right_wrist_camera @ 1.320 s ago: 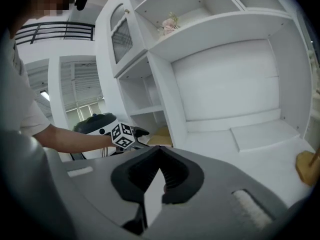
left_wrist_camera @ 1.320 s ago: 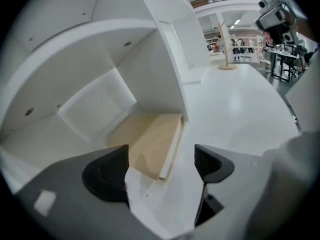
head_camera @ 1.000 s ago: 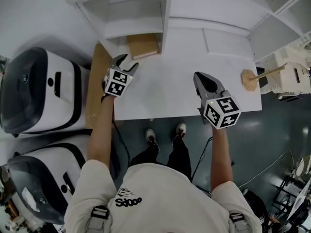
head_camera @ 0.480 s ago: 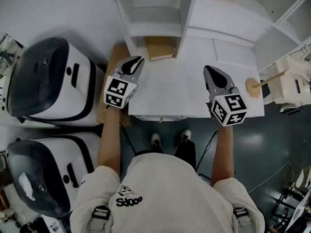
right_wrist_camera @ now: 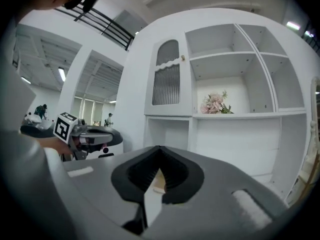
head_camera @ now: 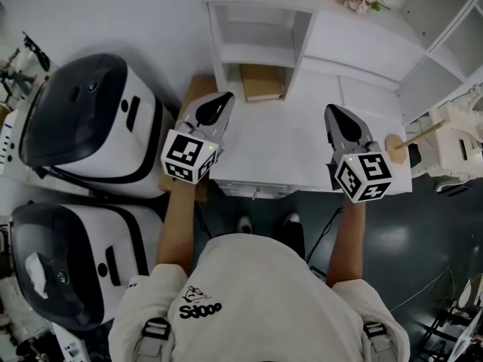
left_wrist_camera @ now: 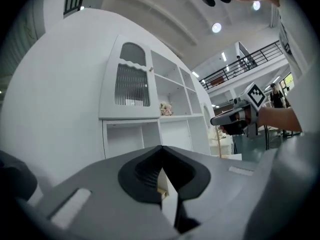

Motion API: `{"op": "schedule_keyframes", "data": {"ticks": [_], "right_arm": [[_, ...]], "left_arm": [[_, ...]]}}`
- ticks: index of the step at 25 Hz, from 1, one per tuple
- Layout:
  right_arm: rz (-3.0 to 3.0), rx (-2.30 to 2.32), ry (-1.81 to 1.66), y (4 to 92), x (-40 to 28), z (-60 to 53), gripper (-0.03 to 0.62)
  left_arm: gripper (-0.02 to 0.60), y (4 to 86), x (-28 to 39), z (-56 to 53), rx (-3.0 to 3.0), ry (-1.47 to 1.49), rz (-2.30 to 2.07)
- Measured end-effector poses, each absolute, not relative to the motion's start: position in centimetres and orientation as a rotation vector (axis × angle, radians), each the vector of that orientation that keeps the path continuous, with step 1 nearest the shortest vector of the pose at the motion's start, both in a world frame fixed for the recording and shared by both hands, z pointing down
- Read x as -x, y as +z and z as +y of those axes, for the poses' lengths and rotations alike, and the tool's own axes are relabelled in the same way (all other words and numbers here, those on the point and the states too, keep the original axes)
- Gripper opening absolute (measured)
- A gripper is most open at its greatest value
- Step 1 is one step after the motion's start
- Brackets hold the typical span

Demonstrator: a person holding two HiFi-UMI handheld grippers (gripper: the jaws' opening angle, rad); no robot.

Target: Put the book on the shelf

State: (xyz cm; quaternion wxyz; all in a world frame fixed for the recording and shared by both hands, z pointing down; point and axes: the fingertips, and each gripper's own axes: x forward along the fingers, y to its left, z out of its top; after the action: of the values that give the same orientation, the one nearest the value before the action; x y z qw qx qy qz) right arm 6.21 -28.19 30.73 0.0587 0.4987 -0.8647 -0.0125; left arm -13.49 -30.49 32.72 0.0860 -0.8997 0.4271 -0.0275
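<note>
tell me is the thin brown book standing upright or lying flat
Lying flat: the head view shows the thin brown book with its broad cover facing up, in the bottom opening of the white shelf unit.

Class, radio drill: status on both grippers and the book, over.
Left gripper and right gripper shut, empty, above the white table. Tan book lies flat in the white shelf's bottom cubby. Nothing lying in front of it.

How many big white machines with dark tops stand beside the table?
2. The farther machine stands left of the table; the nearer machine is at the head view's lower left. More may be hidden.
</note>
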Motion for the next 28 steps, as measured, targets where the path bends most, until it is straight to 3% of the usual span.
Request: {"op": "schedule_keyframes", "data": {"ticks": [10,28], "right_arm": [[-2.697,-1.416,-0.072,29.6,-4.1,-26.5,0.0],[-2.603,-1.44,-0.109,31.2,-4.3,-26.7,0.0]], "left_arm": [[0.017,30.0,12.2,-28.1,2.644,-0.059,1.22],[0.017,32.3,11.0,-28.4,2.631,-0.181,1.182]]}}
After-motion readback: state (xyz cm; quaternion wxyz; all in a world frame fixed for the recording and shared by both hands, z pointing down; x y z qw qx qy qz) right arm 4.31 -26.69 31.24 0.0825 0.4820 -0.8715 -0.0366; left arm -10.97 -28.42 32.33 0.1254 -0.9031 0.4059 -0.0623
